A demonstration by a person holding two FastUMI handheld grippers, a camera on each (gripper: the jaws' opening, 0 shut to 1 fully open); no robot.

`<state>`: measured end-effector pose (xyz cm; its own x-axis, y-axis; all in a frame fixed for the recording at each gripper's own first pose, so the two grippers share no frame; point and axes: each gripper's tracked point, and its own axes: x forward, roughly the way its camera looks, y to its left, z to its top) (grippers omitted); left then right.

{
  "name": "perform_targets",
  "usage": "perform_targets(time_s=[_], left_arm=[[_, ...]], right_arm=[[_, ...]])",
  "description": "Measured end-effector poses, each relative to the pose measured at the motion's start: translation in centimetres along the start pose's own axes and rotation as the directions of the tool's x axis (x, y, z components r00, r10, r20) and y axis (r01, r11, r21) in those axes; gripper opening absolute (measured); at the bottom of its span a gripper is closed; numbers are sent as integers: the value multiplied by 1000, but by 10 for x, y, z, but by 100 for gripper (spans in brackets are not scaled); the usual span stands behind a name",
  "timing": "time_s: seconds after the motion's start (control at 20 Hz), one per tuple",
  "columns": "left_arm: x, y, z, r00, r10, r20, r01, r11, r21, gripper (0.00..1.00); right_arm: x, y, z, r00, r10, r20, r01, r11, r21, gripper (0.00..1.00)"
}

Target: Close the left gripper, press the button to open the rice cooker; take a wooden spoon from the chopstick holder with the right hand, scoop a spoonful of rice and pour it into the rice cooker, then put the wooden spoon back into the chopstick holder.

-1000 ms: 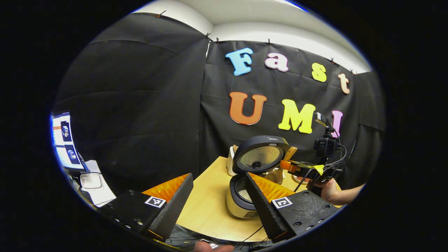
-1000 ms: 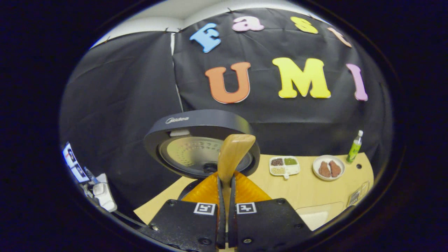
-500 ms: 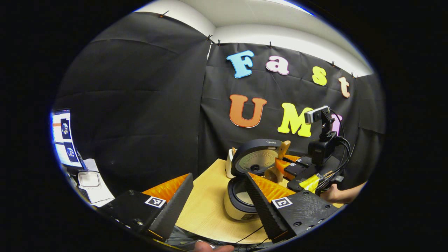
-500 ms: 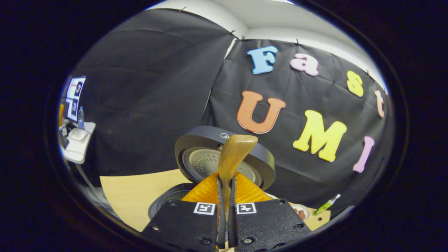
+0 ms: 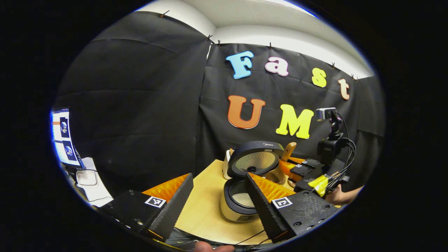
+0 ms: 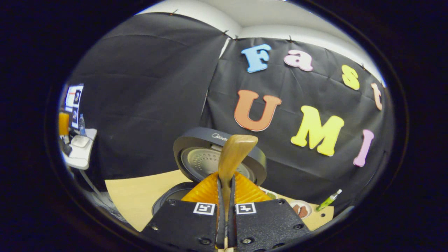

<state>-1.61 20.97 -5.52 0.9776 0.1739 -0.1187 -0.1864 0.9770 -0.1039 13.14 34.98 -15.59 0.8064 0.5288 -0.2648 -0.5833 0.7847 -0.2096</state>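
Your right claw (image 6: 224, 196) is clamped on the wooden spoon (image 6: 233, 155), light, stiff and smooth, just ahead of it before the rice cooker (image 6: 213, 154); hold the handle firmly, left claw (image 5: 217, 196) apart.

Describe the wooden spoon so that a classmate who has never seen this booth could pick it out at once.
Start at the pale wooden table and find the rice cooker, its round dark lid standing open. Just right of that lid, the right claw is shut on the wooden spoon. It is the one smooth honey-brown wooden piece there, poking up above the claw.
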Motion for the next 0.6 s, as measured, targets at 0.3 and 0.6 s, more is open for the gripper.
perform_targets(time_s=[0.3, 0.6], left_arm=[[23, -73, 6, 995, -101, 2, 100, 995, 30, 95], [40, -152, 10, 981, -196, 2, 195, 979, 65, 95]], right_arm=[[-53, -75, 22, 998, -61, 9, 57, 975, 213, 8], [-120, -231, -14, 954, -293, -60, 297, 906, 301, 6]])
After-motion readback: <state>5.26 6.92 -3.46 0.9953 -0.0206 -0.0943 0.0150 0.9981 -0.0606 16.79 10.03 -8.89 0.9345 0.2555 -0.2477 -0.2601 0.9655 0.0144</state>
